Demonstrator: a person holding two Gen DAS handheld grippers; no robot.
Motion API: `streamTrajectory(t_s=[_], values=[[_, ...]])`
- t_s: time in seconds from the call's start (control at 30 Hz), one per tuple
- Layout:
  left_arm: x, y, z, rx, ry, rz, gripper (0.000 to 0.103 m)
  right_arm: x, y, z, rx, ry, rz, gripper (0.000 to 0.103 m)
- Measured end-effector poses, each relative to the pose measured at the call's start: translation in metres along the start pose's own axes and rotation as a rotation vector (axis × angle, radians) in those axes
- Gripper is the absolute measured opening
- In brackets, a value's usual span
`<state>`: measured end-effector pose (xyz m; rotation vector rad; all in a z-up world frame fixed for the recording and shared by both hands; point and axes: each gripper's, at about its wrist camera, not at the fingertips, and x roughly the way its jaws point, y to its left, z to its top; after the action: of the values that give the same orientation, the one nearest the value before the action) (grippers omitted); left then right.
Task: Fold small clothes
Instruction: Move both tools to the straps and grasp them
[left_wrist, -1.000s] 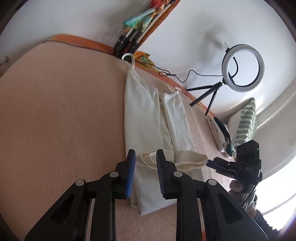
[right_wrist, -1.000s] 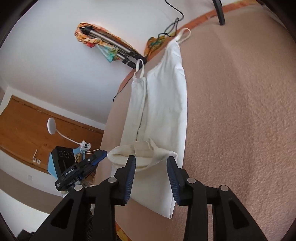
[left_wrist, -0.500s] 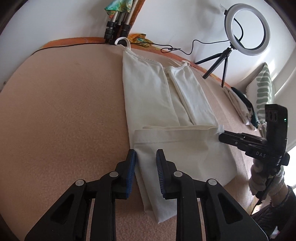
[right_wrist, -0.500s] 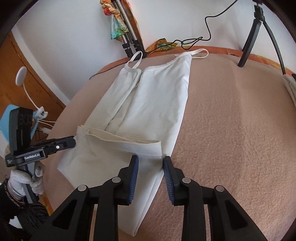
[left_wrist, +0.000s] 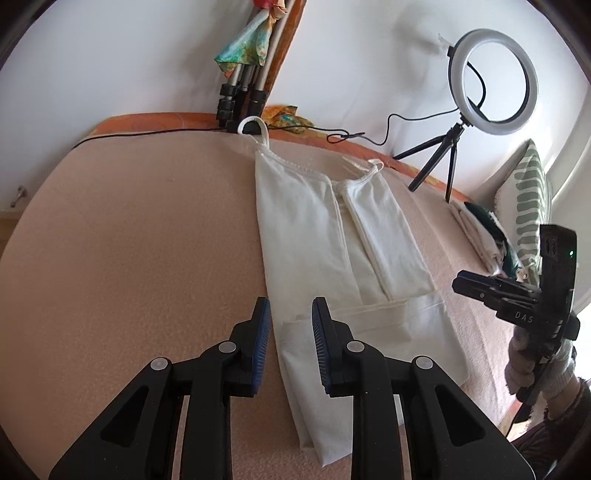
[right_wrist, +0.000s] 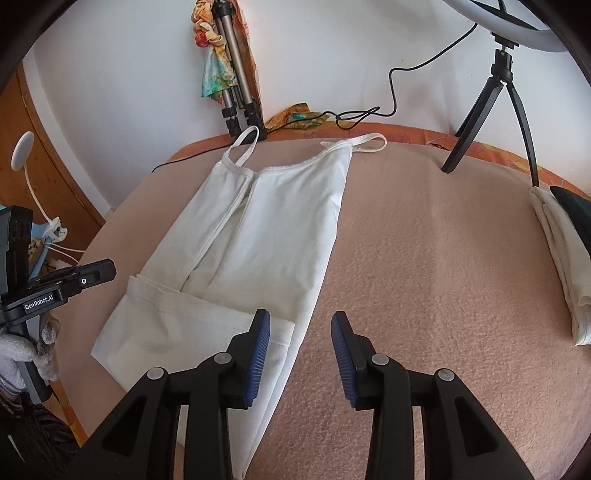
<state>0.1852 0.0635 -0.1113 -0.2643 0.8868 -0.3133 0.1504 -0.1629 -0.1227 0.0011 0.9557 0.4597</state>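
A white strappy top (left_wrist: 317, 236) lies flat on the peach blanket, sides folded in, its bottom hem folded up a short way (left_wrist: 388, 325). It also shows in the right wrist view (right_wrist: 266, 236), with the folded hem (right_wrist: 177, 317). My left gripper (left_wrist: 290, 325) is open and empty, just above the hem's left corner. My right gripper (right_wrist: 300, 338) is open and empty, at the hem's right corner. Each gripper shows in the other's view, the right one (left_wrist: 509, 295) and the left one (right_wrist: 62, 284).
A ring light on a small tripod (left_wrist: 491, 77) stands at the bed's far right. A folded tripod with a colourful cloth (left_wrist: 243, 74) leans on the wall behind the top. Folded clothes (right_wrist: 561, 258) and a striped pillow (left_wrist: 528, 206) lie at the right edge.
Both grippers carried the bottom hem up over the top and laid it flat. They then let go and opened, and have drawn back a little from the fold.
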Motion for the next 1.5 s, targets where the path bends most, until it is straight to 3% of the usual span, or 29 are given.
streamTrajectory(t_s=[0.07, 0.1, 0.27, 0.47, 0.67, 0.73, 0.83, 0.9, 0.93, 0.97, 1.07, 1.17, 1.23, 1.3, 1.33, 1.43, 1.5], values=[[0.002, 0.006, 0.013, -0.034, 0.002, -0.029, 0.042, -0.003, -0.005, 0.009, 0.013, -0.01, 0.015, 0.046], [0.004, 0.009, 0.021, -0.046, 0.0, -0.036, 0.046, -0.004, -0.008, 0.014, 0.021, -0.014, 0.032, 0.048], [0.03, 0.025, 0.057, -0.114, 0.04, -0.14, 0.05, 0.002, -0.024, 0.051, 0.043, -0.017, 0.099, 0.05], [0.076, 0.048, 0.083, -0.204, 0.063, -0.16, 0.05, 0.04, -0.054, 0.094, 0.138, 0.005, 0.225, 0.053], [0.109, 0.059, 0.098, -0.239, 0.082, -0.202, 0.05, 0.082, -0.078, 0.117, 0.215, 0.033, 0.281, 0.052], [0.116, 0.061, 0.101, -0.258, 0.078, -0.228, 0.048, 0.092, -0.081, 0.121, 0.23, 0.041, 0.305, 0.048], [0.121, 0.06, 0.104, -0.251, 0.061, -0.235, 0.045, 0.105, -0.08, 0.125, 0.228, 0.065, 0.325, 0.034], [0.125, 0.058, 0.106, -0.248, 0.064, -0.238, 0.032, 0.112, -0.075, 0.126, 0.212, 0.077, 0.329, 0.019], [0.127, 0.057, 0.106, -0.243, 0.068, -0.244, 0.017, 0.114, -0.073, 0.127, 0.205, 0.077, 0.329, 0.015], [0.128, 0.056, 0.106, -0.233, 0.066, -0.235, 0.01, 0.114, -0.073, 0.127, 0.204, 0.076, 0.326, 0.012], [0.127, 0.056, 0.105, -0.212, 0.029, -0.198, 0.007, 0.112, -0.07, 0.128, 0.18, 0.064, 0.309, 0.009], [0.128, 0.062, 0.104, -0.221, 0.017, -0.178, 0.002, 0.111, -0.073, 0.127, 0.149, 0.066, 0.207, 0.008], [0.128, 0.062, 0.106, -0.21, 0.017, -0.177, 0.002, 0.113, -0.076, 0.126, 0.153, 0.06, 0.22, 0.008], [0.129, 0.065, 0.109, -0.217, 0.027, -0.199, 0.009, 0.112, -0.077, 0.127, 0.152, 0.061, 0.246, 0.009], [0.13, 0.066, 0.111, -0.224, 0.031, -0.2, 0.018, 0.112, -0.079, 0.128, 0.162, 0.058, 0.26, 0.01], [0.13, 0.074, 0.116, -0.273, 0.022, -0.246, 0.044, 0.109, -0.087, 0.132, 0.174, 0.038, 0.272, 0.027], [0.133, 0.074, 0.121, -0.3, 0.029, -0.261, 0.047, 0.108, -0.093, 0.135, 0.191, 0.018, 0.3, 0.039]])
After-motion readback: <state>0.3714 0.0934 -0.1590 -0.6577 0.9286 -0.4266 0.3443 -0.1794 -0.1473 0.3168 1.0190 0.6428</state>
